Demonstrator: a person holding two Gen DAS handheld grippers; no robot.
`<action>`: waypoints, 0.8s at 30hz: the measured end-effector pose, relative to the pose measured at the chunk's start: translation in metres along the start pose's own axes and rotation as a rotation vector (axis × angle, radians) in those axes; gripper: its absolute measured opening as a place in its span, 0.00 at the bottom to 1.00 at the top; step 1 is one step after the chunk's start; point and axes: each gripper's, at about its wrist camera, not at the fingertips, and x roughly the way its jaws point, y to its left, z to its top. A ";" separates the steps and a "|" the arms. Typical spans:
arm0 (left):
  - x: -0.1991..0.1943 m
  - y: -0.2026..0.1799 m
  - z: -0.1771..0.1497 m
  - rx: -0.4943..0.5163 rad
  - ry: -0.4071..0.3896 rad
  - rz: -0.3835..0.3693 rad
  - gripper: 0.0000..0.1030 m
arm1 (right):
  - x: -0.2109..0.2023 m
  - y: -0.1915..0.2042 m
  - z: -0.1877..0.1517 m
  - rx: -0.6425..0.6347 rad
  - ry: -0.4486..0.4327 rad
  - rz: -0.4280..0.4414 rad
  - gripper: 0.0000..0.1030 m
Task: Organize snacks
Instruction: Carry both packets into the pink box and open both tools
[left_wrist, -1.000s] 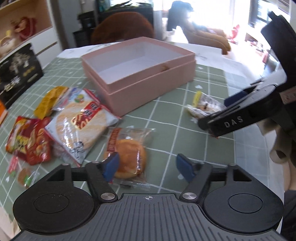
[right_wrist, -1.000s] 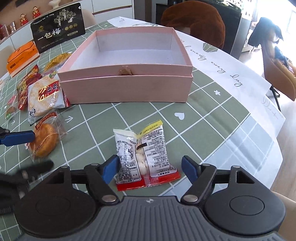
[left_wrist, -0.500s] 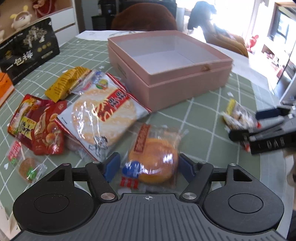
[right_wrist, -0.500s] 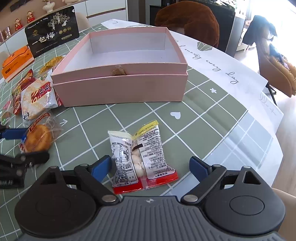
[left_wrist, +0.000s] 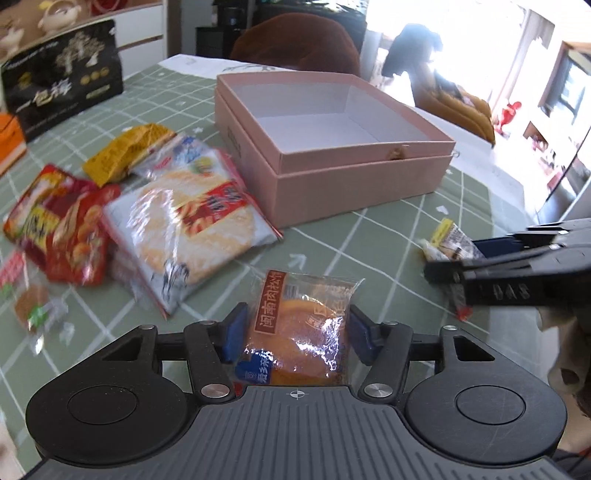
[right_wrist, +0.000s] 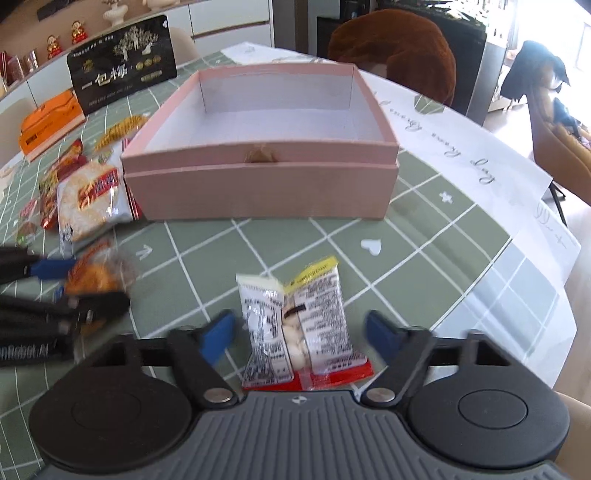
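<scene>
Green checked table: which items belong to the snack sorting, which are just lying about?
Job:
- open pink cardboard box
- orange bun in clear wrapper
- white printed nut packet
- large rice-cracker bag

Lying about:
- black gift bag
- flat orange box

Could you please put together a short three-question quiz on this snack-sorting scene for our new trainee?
1. True or false: the pink box already holds snacks.
2. Which packet sits between the fingers of the left hand-held gripper? A) the round orange pastry packet B) the large rice cracker bag C) the yellow packet
3. Fill in: the white nut packet with the red bottom edge lies between the fingers of the ___ hand-held gripper.

Key: 1 false, its white inside is bare; 2 A, and the jaws are closing on it; 3 right, whose jaws are also closing, not yet touching the packet.
</scene>
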 end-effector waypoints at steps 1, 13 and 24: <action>-0.004 -0.001 -0.004 -0.016 -0.007 -0.001 0.61 | -0.001 0.000 0.002 -0.002 0.000 0.005 0.53; -0.053 -0.018 0.046 -0.069 -0.196 -0.035 0.60 | -0.053 0.003 0.028 -0.045 -0.078 0.098 0.47; -0.006 0.024 0.195 -0.259 -0.297 -0.216 0.61 | -0.063 -0.016 0.155 -0.073 -0.251 0.092 0.50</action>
